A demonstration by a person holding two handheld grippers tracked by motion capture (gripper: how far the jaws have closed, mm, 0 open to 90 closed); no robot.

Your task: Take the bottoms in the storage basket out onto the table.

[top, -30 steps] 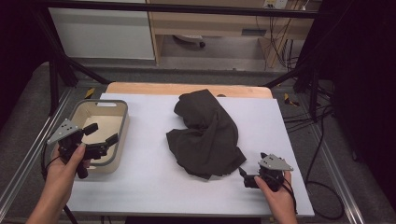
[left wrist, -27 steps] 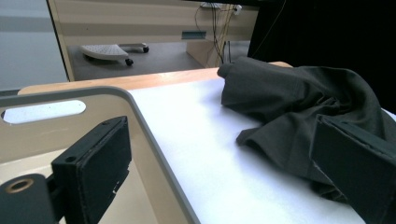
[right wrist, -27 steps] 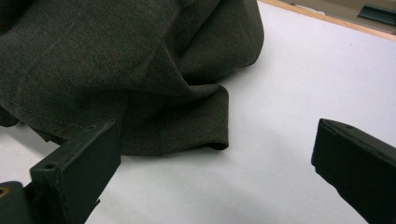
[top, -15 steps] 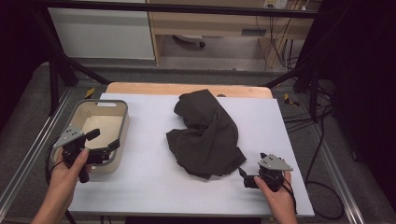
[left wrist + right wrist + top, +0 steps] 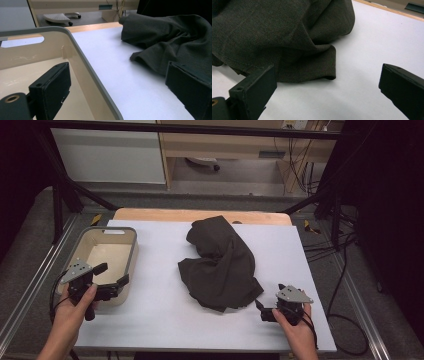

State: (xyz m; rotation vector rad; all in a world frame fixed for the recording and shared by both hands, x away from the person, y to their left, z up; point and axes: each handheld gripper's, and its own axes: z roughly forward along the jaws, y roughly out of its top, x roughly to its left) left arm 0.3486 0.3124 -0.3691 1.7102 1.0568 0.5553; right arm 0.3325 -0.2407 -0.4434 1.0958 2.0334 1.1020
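Cloth (image 5: 220, 265) lies unmoved; left tool (image 5: 111, 276) has dropped nearer the table (image 5: 150, 320).

Bare white table (image 5: 150, 310) lies open between the beige bin (image 5: 131, 262) and the crumpled dark cloth (image 5: 220, 265).

White-topped bench (image 5: 165, 320) with a bare wooden strip along the far edge. Resting on it at the left: a beige plastic bin (image 5: 131, 262) with a grey rim and a handle slot in the far wall, nothing visible inside. Crumpled at the middle, well apart from the bin: a dark grey-brown cloth (image 5: 220, 265), one hemmed corner flat on the white surface toward the near right.
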